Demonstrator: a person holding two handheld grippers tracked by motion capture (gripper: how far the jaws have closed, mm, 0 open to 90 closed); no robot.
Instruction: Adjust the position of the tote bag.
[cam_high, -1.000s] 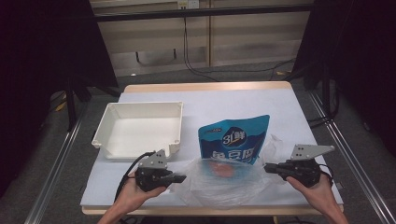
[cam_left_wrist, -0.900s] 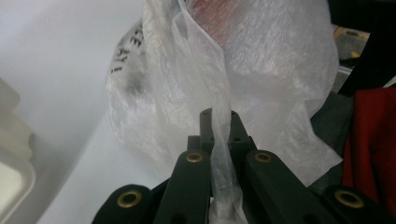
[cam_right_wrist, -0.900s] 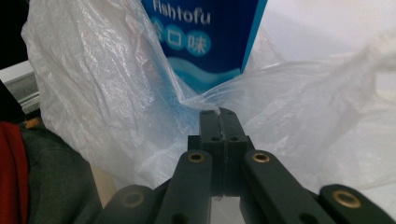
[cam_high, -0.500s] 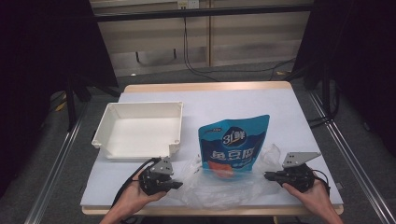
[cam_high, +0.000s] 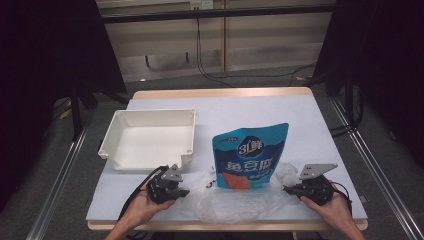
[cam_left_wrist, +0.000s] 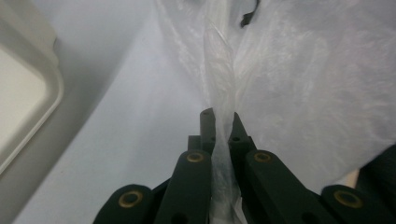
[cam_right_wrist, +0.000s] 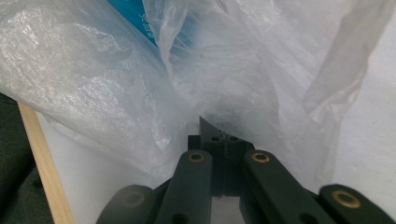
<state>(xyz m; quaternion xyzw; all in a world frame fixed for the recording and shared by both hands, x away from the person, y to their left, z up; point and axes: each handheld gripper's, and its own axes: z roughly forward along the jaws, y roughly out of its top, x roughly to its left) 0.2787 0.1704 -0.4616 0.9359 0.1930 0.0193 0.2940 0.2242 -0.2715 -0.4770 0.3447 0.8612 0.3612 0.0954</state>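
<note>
A clear plastic bag (cam_high: 235, 202) lies spread along the table's front edge. A blue snack pouch (cam_high: 250, 156) with white lettering and an orange patch rests with its lower end on or in the bag. My left gripper (cam_high: 184, 192) holds the bag's left end, and in the left gripper view a twisted strip of film (cam_left_wrist: 219, 116) is pinched between its jaws. My right gripper (cam_high: 287, 189) is shut on the bag's right end, where the film (cam_right_wrist: 224, 88) bunches over the jaw tips. Both grippers sit low over the table.
A white rectangular tray (cam_high: 150, 137) stands at the left, just behind my left gripper. The table (cam_high: 240, 107) is covered in pale sheet with a wooden rim. Metal rails run along both sides, and cables lie on the floor behind.
Both hands have sunk toward the table with the bag ends still pinched. The bag now lies flatter along the front edge. The pouch and tray stay where they were.
</note>
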